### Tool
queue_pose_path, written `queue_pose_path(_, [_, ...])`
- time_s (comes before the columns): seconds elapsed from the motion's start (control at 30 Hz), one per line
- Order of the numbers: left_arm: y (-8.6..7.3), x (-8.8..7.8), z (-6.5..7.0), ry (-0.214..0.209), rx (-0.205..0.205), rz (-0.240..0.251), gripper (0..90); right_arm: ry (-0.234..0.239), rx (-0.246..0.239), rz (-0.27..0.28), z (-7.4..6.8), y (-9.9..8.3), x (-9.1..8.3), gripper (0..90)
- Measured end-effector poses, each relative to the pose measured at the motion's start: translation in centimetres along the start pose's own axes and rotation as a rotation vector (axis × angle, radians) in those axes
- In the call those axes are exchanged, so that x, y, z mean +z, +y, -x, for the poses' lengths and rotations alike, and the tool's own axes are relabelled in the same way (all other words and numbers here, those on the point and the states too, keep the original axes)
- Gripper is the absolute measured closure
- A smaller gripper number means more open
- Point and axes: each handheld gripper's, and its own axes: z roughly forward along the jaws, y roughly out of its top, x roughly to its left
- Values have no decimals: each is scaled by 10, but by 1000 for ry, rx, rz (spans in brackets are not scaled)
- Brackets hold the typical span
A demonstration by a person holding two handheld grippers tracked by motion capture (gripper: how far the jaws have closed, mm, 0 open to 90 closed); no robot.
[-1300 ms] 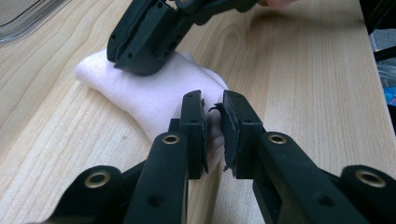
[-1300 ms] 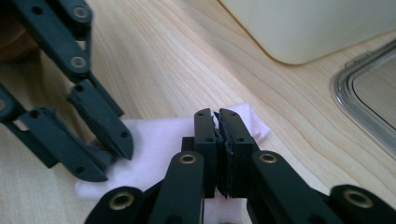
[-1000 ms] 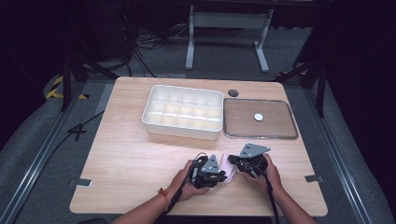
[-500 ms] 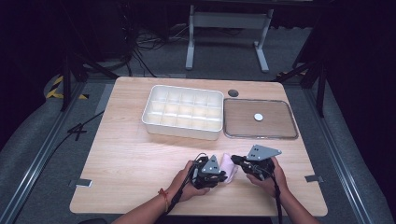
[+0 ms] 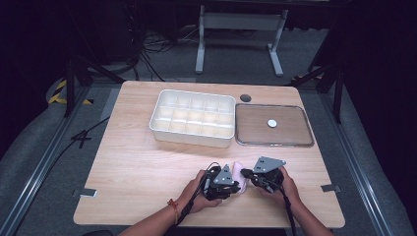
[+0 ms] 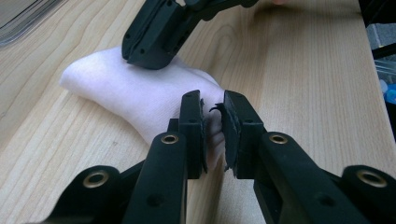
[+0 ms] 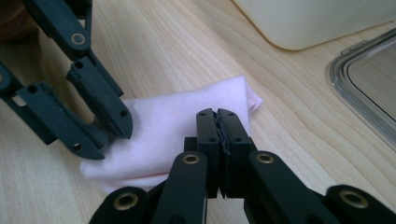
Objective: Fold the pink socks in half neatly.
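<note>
Pale pink folded cloth [image 5: 238,172] on table's near edge, well short of white divided tray [image 5: 193,118]. Left gripper [image 6: 212,122] pinching near end; right gripper [image 7: 218,125] shut on far end. Long axis spanning between both, equally close.

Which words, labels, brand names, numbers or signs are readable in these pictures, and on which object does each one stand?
None: no readable text on the white cloth, the left gripper, the right gripper, the white compartment box, the clear tray or the wooden table.
The black-and-yellow striped tape on the floor carries no words.
</note>
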Motion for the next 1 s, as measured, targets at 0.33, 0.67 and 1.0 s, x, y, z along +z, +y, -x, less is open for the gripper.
queue_pose_path(0.33, [-1, 1, 1, 1, -5, 12, 782, -29, 33, -10, 9, -3, 2, 891])
queue_pose_path(0.67, [0, 2, 1, 1, -6, 13, 782, -53, 75, 13, 18, -4, -3, 891])
queue_pose_path(1.0, [0, 2, 2, 0, -14, 13, 783, 11, 44, 102, 3, 8, -15, 875])
